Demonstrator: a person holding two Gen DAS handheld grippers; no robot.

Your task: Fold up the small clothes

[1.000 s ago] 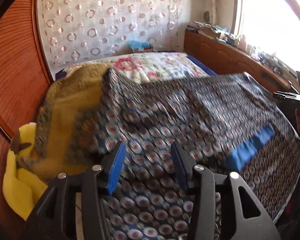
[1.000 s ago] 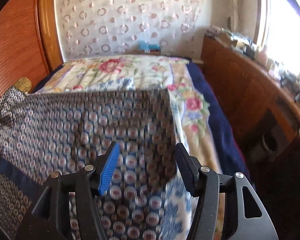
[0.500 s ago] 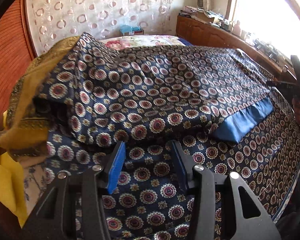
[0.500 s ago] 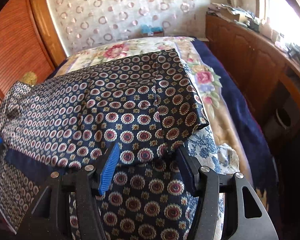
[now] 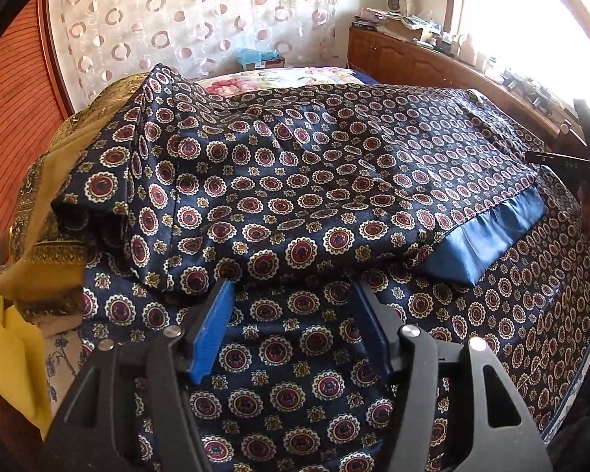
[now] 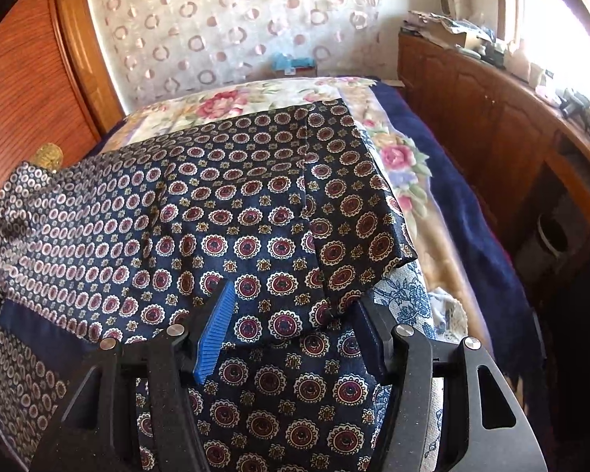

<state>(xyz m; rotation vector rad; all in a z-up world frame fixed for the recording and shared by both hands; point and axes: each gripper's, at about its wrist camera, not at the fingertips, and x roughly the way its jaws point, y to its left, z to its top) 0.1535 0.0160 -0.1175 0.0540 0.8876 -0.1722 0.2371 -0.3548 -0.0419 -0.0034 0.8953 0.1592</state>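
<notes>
Folded-over, one patterned garment [image 5: 295,181] lies between two gaping grippers.

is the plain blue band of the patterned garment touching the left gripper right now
Apart. The left wrist view shows the blue band off to the right of the left gripper, with patterned cloth between them.

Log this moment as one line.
step: fold laid | patterned garment: doubled over on bed | left tongs: open | right tongs: open
</notes>
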